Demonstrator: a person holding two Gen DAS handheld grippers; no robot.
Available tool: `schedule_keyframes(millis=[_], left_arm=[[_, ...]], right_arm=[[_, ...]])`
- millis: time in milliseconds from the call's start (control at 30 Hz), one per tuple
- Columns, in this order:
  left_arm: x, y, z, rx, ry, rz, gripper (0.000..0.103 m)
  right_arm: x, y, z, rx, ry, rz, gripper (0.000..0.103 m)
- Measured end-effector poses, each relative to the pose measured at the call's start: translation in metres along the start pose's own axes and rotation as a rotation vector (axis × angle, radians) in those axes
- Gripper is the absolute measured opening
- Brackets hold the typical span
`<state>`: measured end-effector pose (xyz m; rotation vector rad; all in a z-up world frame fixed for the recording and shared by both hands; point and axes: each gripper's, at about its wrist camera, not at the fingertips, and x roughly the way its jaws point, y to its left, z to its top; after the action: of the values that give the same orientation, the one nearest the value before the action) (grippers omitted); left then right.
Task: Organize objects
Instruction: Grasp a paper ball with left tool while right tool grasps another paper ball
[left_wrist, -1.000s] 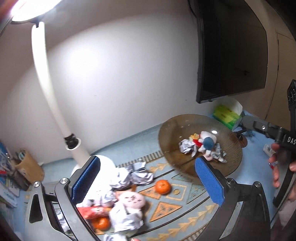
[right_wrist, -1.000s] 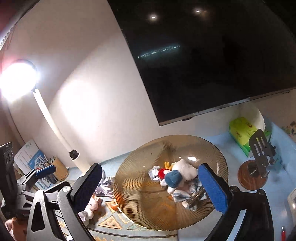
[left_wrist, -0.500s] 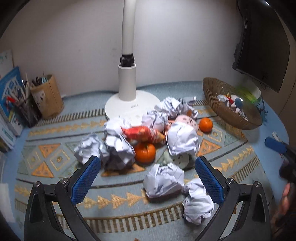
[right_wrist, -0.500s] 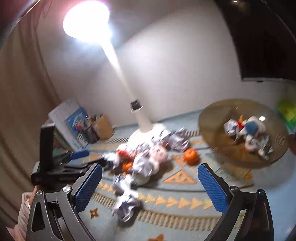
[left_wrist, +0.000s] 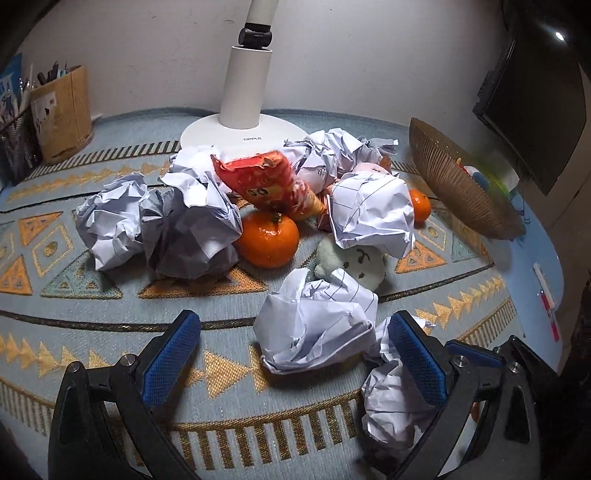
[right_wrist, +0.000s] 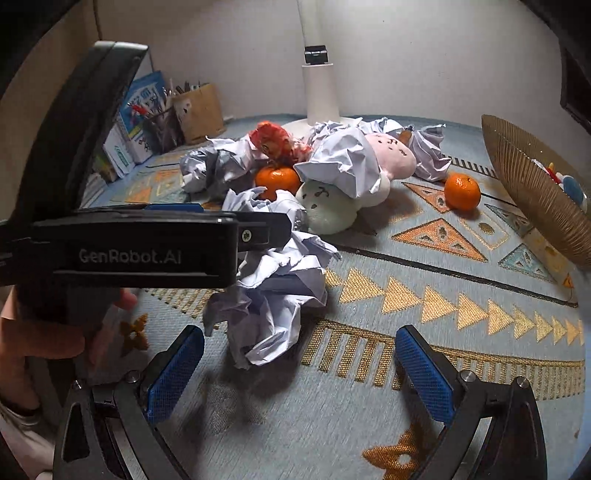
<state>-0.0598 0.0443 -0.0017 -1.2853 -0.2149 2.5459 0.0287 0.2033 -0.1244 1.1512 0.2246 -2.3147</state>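
Observation:
A heap of crumpled paper balls, two oranges, a red snack bag (left_wrist: 267, 184) and plush toys lies on a patterned mat. My left gripper (left_wrist: 295, 358) is open, low over the mat, its jaws either side of a paper ball (left_wrist: 317, 321). Another paper ball (left_wrist: 391, 406) sits under its right finger. My right gripper (right_wrist: 301, 373) is open and empty, just short of a paper ball (right_wrist: 273, 306). The left gripper's body (right_wrist: 147, 251) crosses the right wrist view. One orange (left_wrist: 267, 238) sits mid-heap, another (right_wrist: 461, 192) lies apart. A pale plush (right_wrist: 328, 206) and a pink plush (right_wrist: 391, 155) lie in the heap.
A brown ribbed bowl (left_wrist: 454, 188) holding small toys stands at the right, also in the right wrist view (right_wrist: 535, 184). A white lamp base (left_wrist: 243, 129) stands behind the heap. A pen holder (left_wrist: 61, 110) and booklets (right_wrist: 136, 122) stand at the back left. A dark monitor (left_wrist: 532, 110) hangs on the right.
Both grippers have swung down from the wall and bowl to the heap on the mat, and have come close to the front paper balls. Both stay open.

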Motion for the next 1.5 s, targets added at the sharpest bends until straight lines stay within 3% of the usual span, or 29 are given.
schedule_keyframes(millis=[100,233,333,400,567,767,933,1067,1167,1200,1233,1267,1300,1333,1500], left_arm=[[0.008,0.006,0.0,-0.045,-0.006,-0.042,0.103],[0.006,0.006,-0.003,-0.042,-0.053,-0.038,0.102],[0.003,0.009,-0.008,-0.055,-0.077,-0.002,0.102],[0.001,0.012,-0.01,-0.07,-0.078,0.024,0.102],[0.0,0.015,-0.011,-0.066,-0.072,0.056,0.102],[0.001,0.012,-0.012,-0.053,-0.064,0.077,0.102],[0.004,0.005,-0.013,-0.024,-0.047,0.122,0.102],[0.003,0.008,-0.013,-0.034,-0.053,0.108,0.102],[0.001,0.009,-0.015,-0.04,-0.059,0.097,0.102],[0.001,0.008,-0.015,-0.04,-0.06,0.096,0.101],[0.0,0.008,-0.015,-0.04,-0.061,0.093,0.1],[-0.001,0.007,-0.016,-0.04,-0.071,0.083,0.094],[-0.005,0.007,-0.017,-0.039,-0.086,0.06,0.062],[-0.007,0.007,-0.018,-0.042,-0.098,0.042,0.054],[-0.025,-0.002,-0.024,-0.012,-0.198,0.053,0.054]], right_arm=[[0.006,0.001,0.006,-0.002,0.014,-0.064,0.103],[0.003,-0.01,0.009,0.046,0.002,-0.042,0.103],[-0.001,-0.013,0.008,0.049,0.0,-0.053,0.103],[-0.001,-0.017,0.007,0.055,0.012,-0.107,0.103],[-0.01,-0.029,0.006,0.082,-0.013,-0.025,0.103],[-0.004,-0.01,0.008,-0.004,0.01,-0.049,0.103],[-0.001,-0.001,0.011,-0.028,0.009,-0.006,0.103],[-0.005,-0.006,0.011,-0.011,0.0,0.018,0.103],[-0.007,-0.007,0.013,0.011,-0.02,0.035,0.091],[-0.008,-0.008,0.013,0.016,-0.027,0.028,0.08],[-0.009,-0.008,0.014,0.02,-0.033,0.028,0.076],[-0.01,-0.008,0.014,0.022,-0.036,0.055,0.066],[-0.012,-0.009,0.014,0.026,-0.042,0.08,0.055],[-0.012,-0.011,0.014,0.035,-0.046,0.092,0.041],[-0.03,-0.021,0.011,0.076,-0.127,0.138,0.039]])
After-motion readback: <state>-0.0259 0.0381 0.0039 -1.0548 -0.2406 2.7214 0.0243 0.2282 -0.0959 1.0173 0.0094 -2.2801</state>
